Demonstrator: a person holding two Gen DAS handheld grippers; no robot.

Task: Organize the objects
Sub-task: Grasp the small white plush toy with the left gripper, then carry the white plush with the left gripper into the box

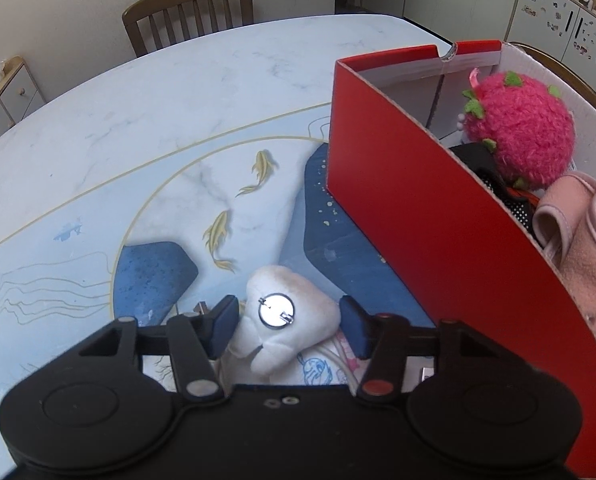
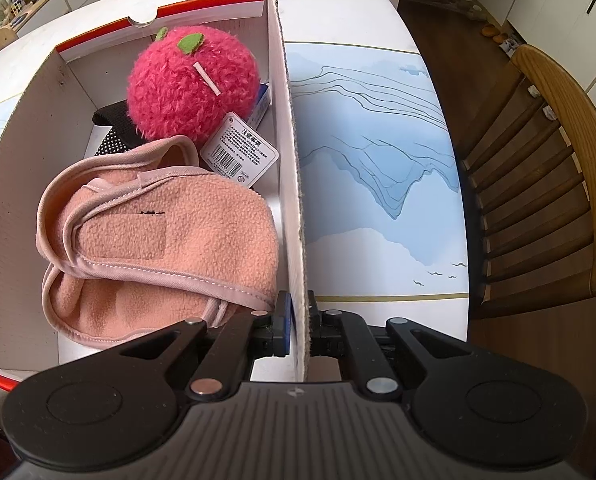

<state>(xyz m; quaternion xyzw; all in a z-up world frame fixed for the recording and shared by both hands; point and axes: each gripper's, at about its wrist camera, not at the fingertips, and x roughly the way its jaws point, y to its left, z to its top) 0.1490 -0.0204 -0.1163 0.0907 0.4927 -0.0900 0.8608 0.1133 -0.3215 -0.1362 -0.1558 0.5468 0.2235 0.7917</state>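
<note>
White plush toy (image 1: 281,328) upright between left gripper (image 1: 289,326) pads, round tag facing up

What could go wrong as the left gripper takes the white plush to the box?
1. The left gripper straddles the white plush, but its pads look short of a firm squeeze, so it may slip.
2. The red box wall is tall and close, so the plush could catch on it.
3. The right gripper pinches only the thin wall, so a bump could tilt the box.
</note>
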